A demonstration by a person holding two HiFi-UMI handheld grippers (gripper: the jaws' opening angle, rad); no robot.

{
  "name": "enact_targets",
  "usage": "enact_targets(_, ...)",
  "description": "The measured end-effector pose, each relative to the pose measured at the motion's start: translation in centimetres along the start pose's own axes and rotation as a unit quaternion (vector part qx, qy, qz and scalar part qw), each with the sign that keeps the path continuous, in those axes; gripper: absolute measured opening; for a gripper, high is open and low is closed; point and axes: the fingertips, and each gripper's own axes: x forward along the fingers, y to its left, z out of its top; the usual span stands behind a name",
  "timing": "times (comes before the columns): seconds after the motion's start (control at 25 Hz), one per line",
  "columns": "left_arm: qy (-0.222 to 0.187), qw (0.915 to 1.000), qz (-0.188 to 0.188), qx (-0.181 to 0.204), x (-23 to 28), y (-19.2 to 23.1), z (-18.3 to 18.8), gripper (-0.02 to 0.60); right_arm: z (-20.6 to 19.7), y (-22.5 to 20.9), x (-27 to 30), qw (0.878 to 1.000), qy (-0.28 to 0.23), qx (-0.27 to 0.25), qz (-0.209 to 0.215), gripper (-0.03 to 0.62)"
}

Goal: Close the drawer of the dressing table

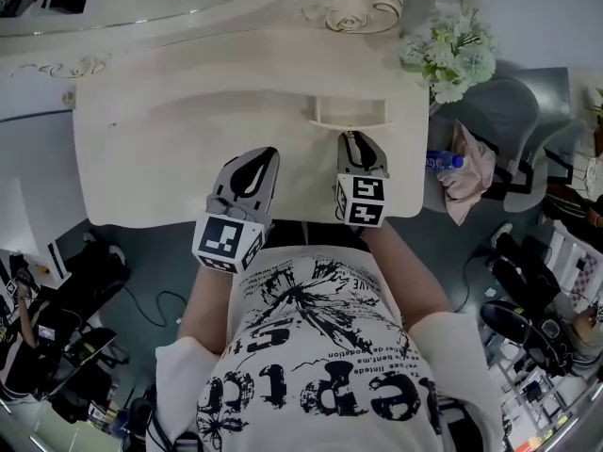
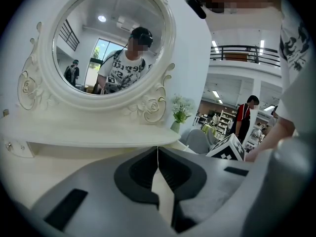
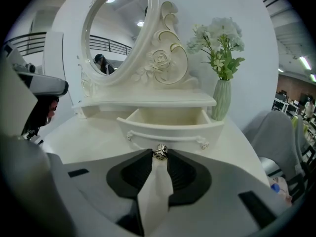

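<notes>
Right gripper (image 3: 159,158) at the knob (image 3: 160,152) of the open drawer (image 3: 168,125), mid frame.
Jaws loose, not squeezing it, likely set to push the drawer shut; left gripper (image 2: 158,151) clenched, empty.

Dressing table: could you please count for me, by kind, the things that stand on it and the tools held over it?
mirror: 1
drawer, open: 1
vase of flowers: 1
tools, the left tool and the right tool: 2
Total: 5
</notes>
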Motion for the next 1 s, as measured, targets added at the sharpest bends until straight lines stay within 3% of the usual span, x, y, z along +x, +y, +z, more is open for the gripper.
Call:
enact_targets(0.48,0.002,1.0,-0.001,0.008,0.3,0.0,0.7,0.02,1.9,-0.9,2.1,1.0,0.013,-0.008,0.014,0.104)
enact_targets(1.0,0.005,0.9996,0.026,0.002,-0.1,1.4,0.6,0.02,3.6,-1.3,3.8,0.999,0.002,-0.033,0.011,0.104)
